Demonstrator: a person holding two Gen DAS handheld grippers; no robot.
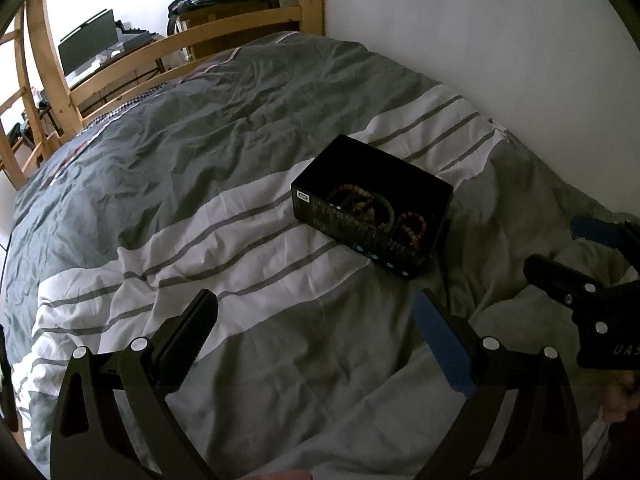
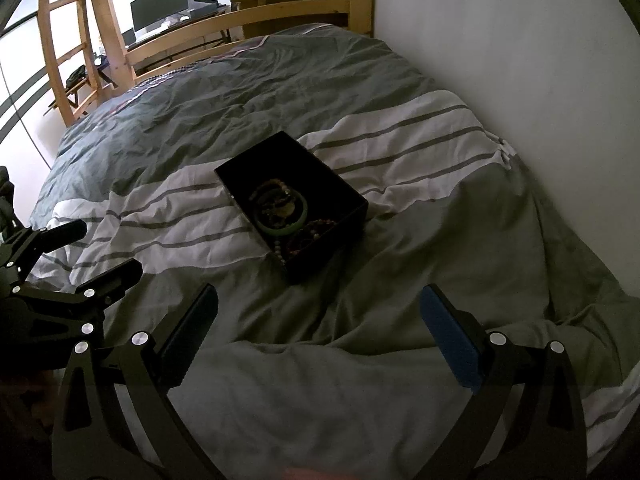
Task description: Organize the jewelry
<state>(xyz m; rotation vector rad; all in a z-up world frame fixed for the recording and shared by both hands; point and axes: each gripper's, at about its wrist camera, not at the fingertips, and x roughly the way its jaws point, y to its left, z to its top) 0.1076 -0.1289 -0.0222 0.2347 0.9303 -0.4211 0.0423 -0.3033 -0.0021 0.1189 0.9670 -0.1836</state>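
the near wall of the black box (image 1: 352,224) hides part of the bracelets (image 2: 282,212) from the left wrist view, and in both views they tangle too darkly to count. the print on the box's side is too small to read. the right gripper (image 1: 568,256) is cut off by the left view's edge, and the left gripper (image 2: 100,248) by the right view's. items on the far desk (image 2: 176,20) are too small to tell.
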